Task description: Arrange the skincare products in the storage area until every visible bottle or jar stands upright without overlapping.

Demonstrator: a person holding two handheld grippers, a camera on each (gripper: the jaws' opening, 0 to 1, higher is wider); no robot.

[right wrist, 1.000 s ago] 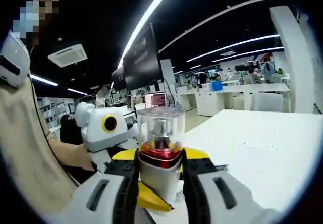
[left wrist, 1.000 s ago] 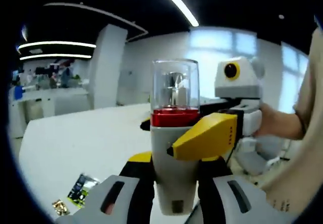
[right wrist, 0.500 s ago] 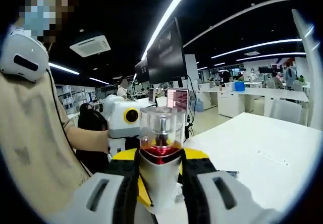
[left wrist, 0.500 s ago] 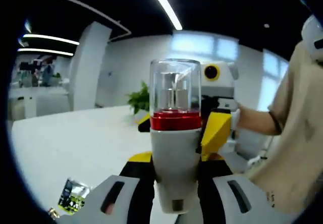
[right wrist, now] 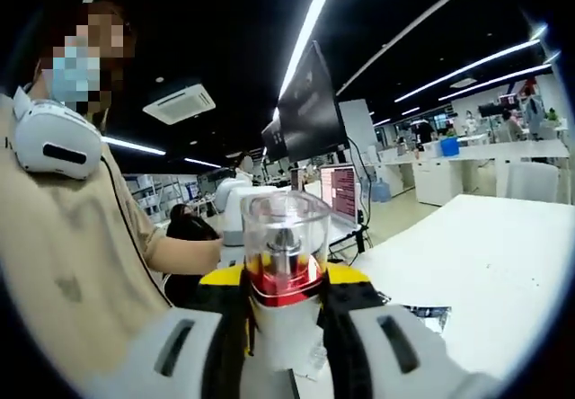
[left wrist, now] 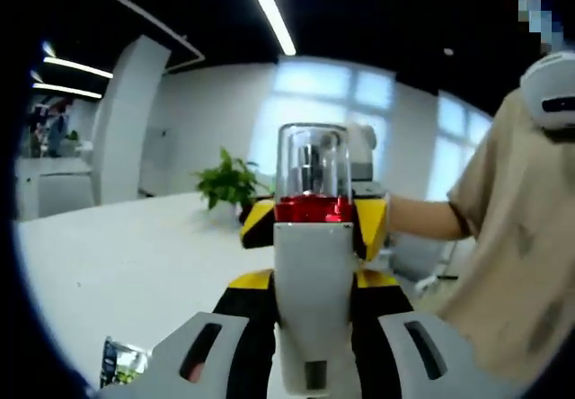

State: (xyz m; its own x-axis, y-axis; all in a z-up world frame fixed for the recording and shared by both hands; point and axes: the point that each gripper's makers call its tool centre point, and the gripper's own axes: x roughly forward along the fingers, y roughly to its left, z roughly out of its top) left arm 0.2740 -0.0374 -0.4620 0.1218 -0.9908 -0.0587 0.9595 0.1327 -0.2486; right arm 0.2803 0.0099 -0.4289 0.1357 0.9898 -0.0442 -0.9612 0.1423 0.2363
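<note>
A white bottle (left wrist: pixel 313 282) with a red band and a clear cap stands upright between the jaws of my left gripper (left wrist: pixel 313 293), which is shut on its body. Right behind it, the yellow jaw tips of my right gripper (left wrist: pixel 371 226) flank the bottle near the red band. In the right gripper view the same bottle (right wrist: pixel 286 302) sits between the yellow-tipped jaws of my right gripper (right wrist: pixel 286 282), shut on it. The white body of the left gripper (right wrist: pixel 237 208) shows just beyond the cap. The bottle is held up above the white table (left wrist: pixel 135 264).
A dark sachet (left wrist: pixel 119 363) lies on the table at the lower left, and a sachet (right wrist: pixel 424 313) lies on the white table (right wrist: pixel 485 255). A potted plant (left wrist: pixel 229 183) stands at the table's far edge. A person in a beige shirt (left wrist: pixel 512 264) holds both grippers. A monitor (right wrist: pixel 310 111) and laptop (right wrist: pixel 341 192) stand behind.
Both views have swung round with the hands. In the left gripper view the right gripper's jaws went from the bottle's right side to straight behind it. The bottle stays in both grips.
</note>
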